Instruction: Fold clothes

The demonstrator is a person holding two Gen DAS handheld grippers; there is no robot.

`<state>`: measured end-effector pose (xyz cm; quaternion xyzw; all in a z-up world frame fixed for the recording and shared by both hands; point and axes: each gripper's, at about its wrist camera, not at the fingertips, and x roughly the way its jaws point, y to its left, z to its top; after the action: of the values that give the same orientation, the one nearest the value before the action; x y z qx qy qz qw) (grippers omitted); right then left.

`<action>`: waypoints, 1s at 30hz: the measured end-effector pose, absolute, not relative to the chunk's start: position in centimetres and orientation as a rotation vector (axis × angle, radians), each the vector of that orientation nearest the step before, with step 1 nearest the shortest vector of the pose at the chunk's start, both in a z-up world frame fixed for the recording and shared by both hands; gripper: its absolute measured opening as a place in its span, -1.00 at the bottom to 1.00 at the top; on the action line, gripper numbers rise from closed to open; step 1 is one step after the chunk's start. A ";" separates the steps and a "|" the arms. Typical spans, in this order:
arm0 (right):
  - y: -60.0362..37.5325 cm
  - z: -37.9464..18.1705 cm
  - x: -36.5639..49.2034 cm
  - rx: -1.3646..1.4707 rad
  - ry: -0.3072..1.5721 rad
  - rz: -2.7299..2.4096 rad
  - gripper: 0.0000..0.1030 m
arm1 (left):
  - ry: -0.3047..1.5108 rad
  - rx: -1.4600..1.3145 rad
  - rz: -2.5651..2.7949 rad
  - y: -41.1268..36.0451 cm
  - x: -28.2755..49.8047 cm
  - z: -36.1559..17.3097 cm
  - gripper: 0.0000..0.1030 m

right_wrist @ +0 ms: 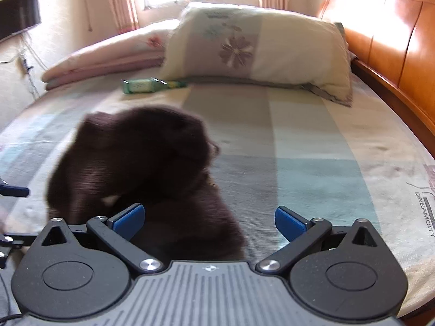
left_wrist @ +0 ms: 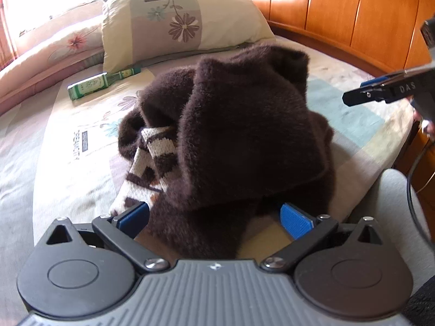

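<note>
A dark brown fuzzy garment (left_wrist: 231,130) lies bunched in a heap on the bed, with a brown-and-white patterned part (left_wrist: 152,163) showing at its left. My left gripper (left_wrist: 214,217) is open, its blue pads on either side of the heap's near edge without gripping it. In the right wrist view the same garment (right_wrist: 136,168) is blurred and lies left of centre. My right gripper (right_wrist: 209,221) is open too, with the garment's near corner between its left pad and the middle. The right gripper (left_wrist: 353,99) also shows at the right edge of the left wrist view, above the sheet.
The bed sheet (right_wrist: 312,163) is patterned in pale blocks. A flowered pillow (left_wrist: 179,24) and a folded pink quilt (right_wrist: 108,59) lie at the head. A green bottle (left_wrist: 95,84) rests on the sheet by the pillow. A wooden headboard (left_wrist: 353,13) runs along the right.
</note>
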<state>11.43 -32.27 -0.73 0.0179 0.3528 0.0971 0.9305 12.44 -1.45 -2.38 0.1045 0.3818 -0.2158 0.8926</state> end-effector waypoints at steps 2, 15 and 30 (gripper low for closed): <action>-31.6 0.0 9.9 0.013 0.684 0.221 1.00 | 0.782 0.216 -0.436 -1.4 11.4 -1.9 0.99; -27.6 3.6 0.4 -0.094 0.496 0.363 1.00 | 0.686 0.236 -0.394 -0.6 4.2 1.5 0.99; -28.4 -0.9 4.4 -0.019 0.676 0.367 1.00 | 0.789 0.271 -0.504 -3.5 8.8 -1.6 0.99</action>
<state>4.35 -28.41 -0.94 -0.0093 0.3299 0.1788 0.9269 8.82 -3.52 -1.59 0.1303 0.3792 -0.2419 0.8835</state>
